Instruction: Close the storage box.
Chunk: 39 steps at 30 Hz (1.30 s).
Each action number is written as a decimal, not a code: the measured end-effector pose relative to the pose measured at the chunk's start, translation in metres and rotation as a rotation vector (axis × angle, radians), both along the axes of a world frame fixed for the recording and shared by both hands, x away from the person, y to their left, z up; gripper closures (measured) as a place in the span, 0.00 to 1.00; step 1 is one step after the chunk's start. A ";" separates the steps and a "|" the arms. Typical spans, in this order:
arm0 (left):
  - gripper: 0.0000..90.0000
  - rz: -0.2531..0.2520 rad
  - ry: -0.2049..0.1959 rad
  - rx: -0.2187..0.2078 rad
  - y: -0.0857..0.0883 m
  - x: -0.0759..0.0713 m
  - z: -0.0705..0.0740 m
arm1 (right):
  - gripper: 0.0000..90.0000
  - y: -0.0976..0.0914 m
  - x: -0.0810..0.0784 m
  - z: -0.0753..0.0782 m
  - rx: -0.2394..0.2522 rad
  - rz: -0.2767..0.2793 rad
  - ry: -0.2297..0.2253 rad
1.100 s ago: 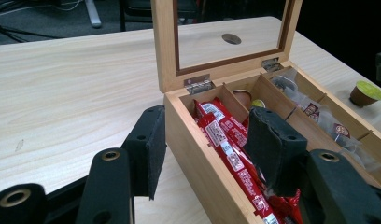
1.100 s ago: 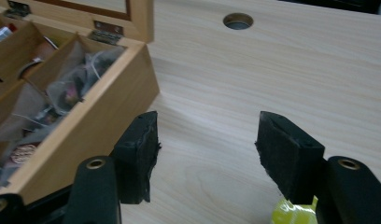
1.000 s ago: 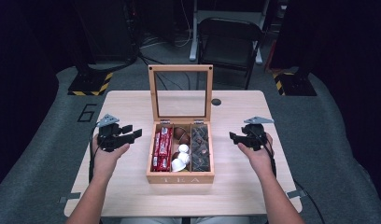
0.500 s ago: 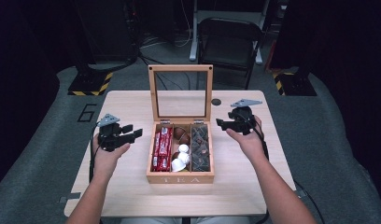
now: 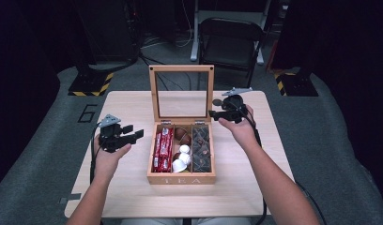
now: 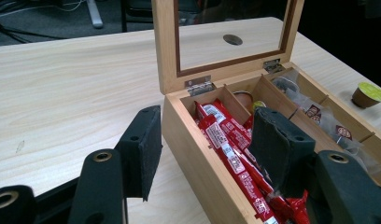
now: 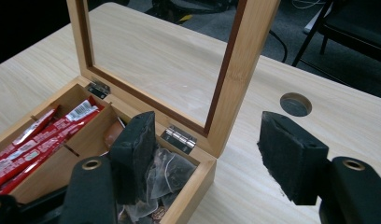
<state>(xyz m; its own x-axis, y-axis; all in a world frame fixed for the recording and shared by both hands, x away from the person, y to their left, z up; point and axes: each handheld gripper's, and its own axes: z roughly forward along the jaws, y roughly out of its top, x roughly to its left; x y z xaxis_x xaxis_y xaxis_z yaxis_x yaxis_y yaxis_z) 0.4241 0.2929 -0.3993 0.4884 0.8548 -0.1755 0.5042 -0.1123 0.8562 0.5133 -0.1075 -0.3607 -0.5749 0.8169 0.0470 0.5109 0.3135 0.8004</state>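
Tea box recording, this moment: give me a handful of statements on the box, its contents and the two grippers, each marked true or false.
1. The lid of the tea box stands open. True.
2. The red packets lie in the box's right compartment. False: they fill the left one, as the high view shows.
3. The right gripper is raised beside the lid's right edge, jaws open and empty. True.
4. The left gripper is shut on a red packet. False: its jaws are open and hold nothing.
5. A green-topped capsule sits on the table outside the box. True, in the left gripper view.
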 end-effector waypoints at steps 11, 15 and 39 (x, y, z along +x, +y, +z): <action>0.48 -0.008 0.008 0.007 -0.003 0.000 -0.001 | 0.47 0.007 0.026 -0.012 -0.020 -0.031 0.023; 0.48 -0.012 0.010 0.011 -0.003 0.001 -0.002 | 0.49 0.011 0.035 -0.016 -0.033 -0.034 0.028; 0.49 -0.008 0.009 0.003 -0.002 0.000 -0.002 | 0.52 0.026 0.065 -0.025 -0.032 -0.074 0.051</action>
